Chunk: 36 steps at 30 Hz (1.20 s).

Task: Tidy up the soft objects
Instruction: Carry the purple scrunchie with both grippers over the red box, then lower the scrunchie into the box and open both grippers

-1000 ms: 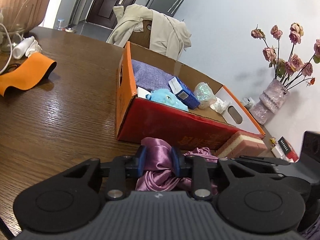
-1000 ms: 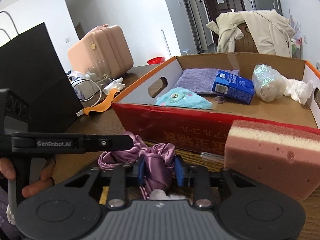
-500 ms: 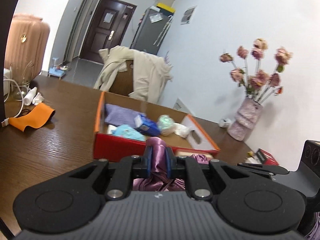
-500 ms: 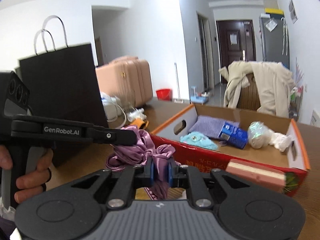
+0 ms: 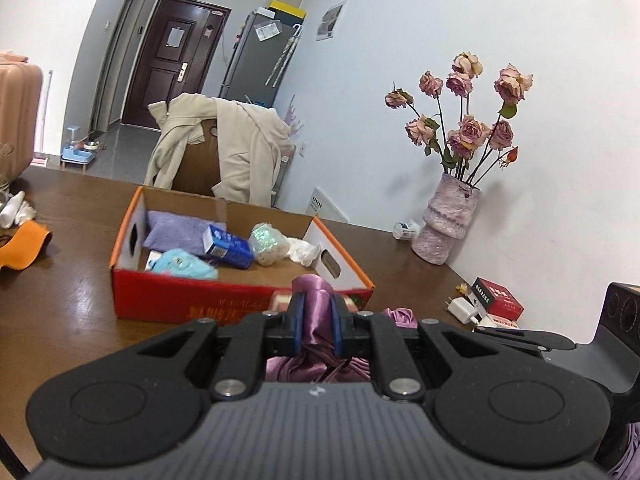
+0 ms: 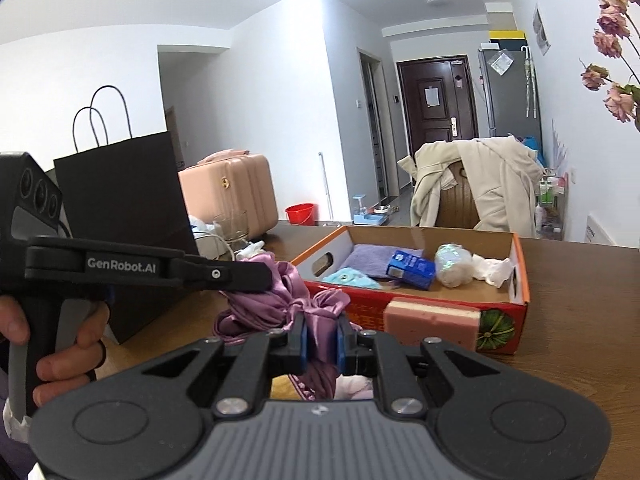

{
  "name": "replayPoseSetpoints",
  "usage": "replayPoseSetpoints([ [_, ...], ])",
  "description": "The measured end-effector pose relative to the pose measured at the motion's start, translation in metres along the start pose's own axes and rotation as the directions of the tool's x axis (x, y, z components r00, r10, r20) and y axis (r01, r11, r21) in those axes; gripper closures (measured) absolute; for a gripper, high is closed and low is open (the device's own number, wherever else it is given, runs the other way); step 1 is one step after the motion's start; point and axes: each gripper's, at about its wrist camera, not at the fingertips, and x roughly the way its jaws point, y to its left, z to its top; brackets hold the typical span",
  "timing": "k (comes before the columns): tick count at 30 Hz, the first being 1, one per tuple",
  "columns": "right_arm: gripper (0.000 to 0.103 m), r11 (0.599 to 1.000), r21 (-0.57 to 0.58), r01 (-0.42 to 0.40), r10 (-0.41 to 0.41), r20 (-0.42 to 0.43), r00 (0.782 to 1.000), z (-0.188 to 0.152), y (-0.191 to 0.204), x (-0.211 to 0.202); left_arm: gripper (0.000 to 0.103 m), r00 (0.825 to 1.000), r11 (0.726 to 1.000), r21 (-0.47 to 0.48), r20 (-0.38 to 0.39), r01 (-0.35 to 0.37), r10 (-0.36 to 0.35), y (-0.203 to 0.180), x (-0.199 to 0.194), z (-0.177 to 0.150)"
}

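1. Satin cloth, purple and slippery, is pinched by both grippers at once: the left gripper is clamped on one fold and the right gripper on another. Gripping at two places probably keeps the limp fabric from trailing as it is carried.

2. Seen from the right wrist, the bundle hangs in the air at about 11 o'clock from the right tongs, bunched under the left tool's arm, above the wooden table. The left hand grips that tool's handle at 9 o'clock.

3. Just beyond, at 12 to 1 o'clock, a pink sponge block stands against the near wall of the cardboard box. My guess is that it waits its turn.

4. Inside the box lie a lilac towel, a blue plush toy, a blue carton, a shiny wrapped ball and a white cloth. The box looks like the collecting place, so the satin likely goes there next.

5. Only the left wrist shows the vase of dried roses at 2 o'clock and a red packet at 3 o'clock; the sponge is nearly hidden there. Only the right wrist shows a black paper bag at 10 o'clock and, farther off, a pink suitcase.
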Motion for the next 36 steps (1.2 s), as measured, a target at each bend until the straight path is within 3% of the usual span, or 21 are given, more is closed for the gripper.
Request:
replayPoseSetpoints([
  [6,0.090,1.000,-0.011,0.012,-0.012,0.007,1.000,0.026,-0.026,0.028,0.089,1.000,1.000,0.004,-0.004,0.007,-0.007,0.021,0.053,0.043],
  [12,0.090,0.999,0.047,0.005,-0.002,-0.061,0.998,0.065,-0.072,0.107,0.089,0.995,0.999,-0.029,-0.087,-0.045,0.042,0.067,0.137,0.079],
  [17,0.089,0.996,0.073,0.052,-0.039,-0.164,0.986,0.078,-0.097,0.184,0.088,0.979,0.992,-0.050,-0.178,-0.113,0.102,0.105,0.205,0.091],
  [20,0.087,0.993,0.079,0.084,-0.063,-0.241,0.968,0.074,-0.100,0.221,0.082,0.955,0.982,-0.044,-0.247,-0.182,0.166,0.122,0.231,0.086],
  [24,0.077,0.997,0.055,0.048,-0.025,-0.355,0.935,0.061,-0.095,0.251,0.061,0.961,0.984,-0.019,-0.219,-0.176,0.167,0.126,0.226,0.081],
  [27,0.068,0.996,0.092,-0.017,0.050,-0.377,0.925,0.056,-0.094,0.254,0.054,0.965,0.985,-0.006,-0.205,-0.170,0.165,0.122,0.219,0.082],
  [32,0.054,0.997,0.075,-0.008,0.033,-0.340,0.940,0.065,-0.089,0.236,0.040,0.967,0.982,0.039,-0.169,-0.185,0.189,0.109,0.194,0.086],
  [36,0.048,0.998,0.049,0.026,-0.011,-0.280,0.960,0.082,-0.085,0.202,0.035,0.970,0.977,0.076,-0.128,-0.199,0.208,0.096,0.160,0.094],
])
